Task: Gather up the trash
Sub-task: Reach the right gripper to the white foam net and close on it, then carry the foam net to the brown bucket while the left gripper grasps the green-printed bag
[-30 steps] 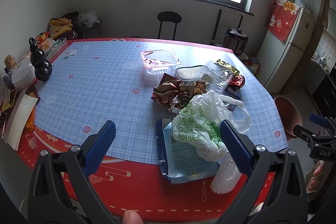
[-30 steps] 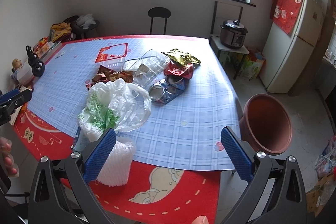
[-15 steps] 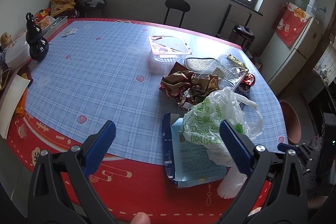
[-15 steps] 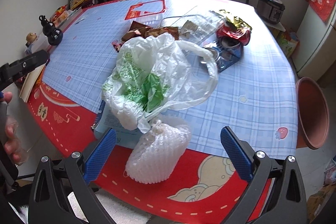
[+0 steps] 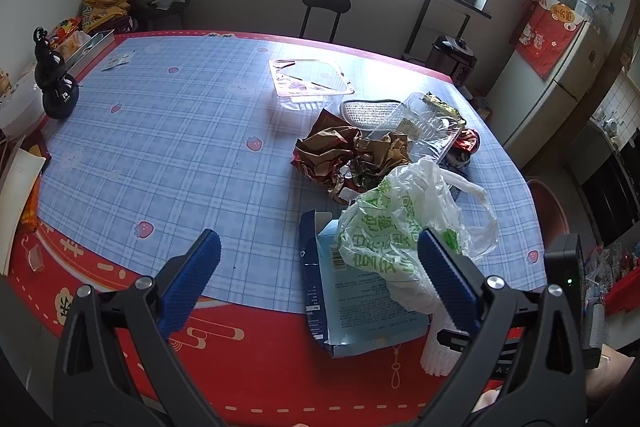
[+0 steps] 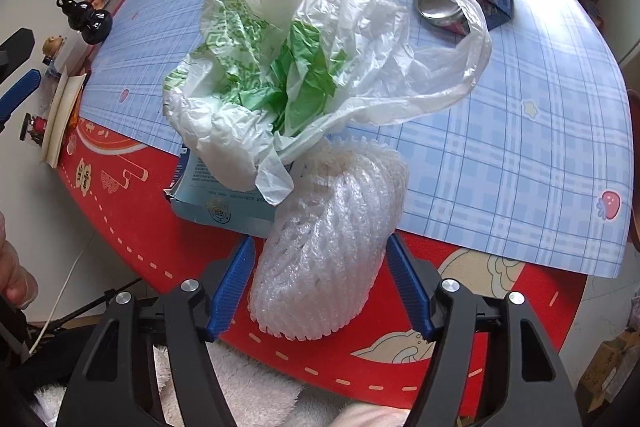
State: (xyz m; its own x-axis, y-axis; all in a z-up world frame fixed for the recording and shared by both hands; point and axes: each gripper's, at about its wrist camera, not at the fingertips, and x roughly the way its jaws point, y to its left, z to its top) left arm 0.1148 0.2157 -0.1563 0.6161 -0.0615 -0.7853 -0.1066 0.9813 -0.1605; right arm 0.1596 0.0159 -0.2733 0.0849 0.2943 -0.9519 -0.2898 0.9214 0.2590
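- Left gripper (image 5: 318, 273): it hovers over the near edge of the table (image 5: 160, 155) with its jaws spread wide and nothing between them. Well off to its left stands a black gourd-shaped bottle (image 5: 54, 83), which does not look like trash.
- Ahead of that gripper, slightly right: a flattened blue carton (image 5: 360, 291) lies just inside its right finger, with a white plastic bag (image 5: 404, 227) printed in green slumped on top of it. Farther ahead sit crumpled brown wrappers (image 5: 348, 155) and clear plastic trays (image 5: 416, 131).
- Right gripper (image 6: 320, 287): its jaws are part-way closed and straddle a white foam net sleeve (image 6: 332, 247) at the table's near edge. The blue pads sit just beside the foam on either side; whether they already press it I cannot tell.
- Beyond the sleeve, from the right gripper's side: the plastic bag overlaps the foam's far end, and a crushed can (image 6: 440, 7) lies farther ahead to the right.
- Step in hand, as I judge it: grasping the foam sleeve as a first piece of trash.
- Next move: close the pads until the soft foam is held, then lift it clear without dragging the bag that drapes over it.
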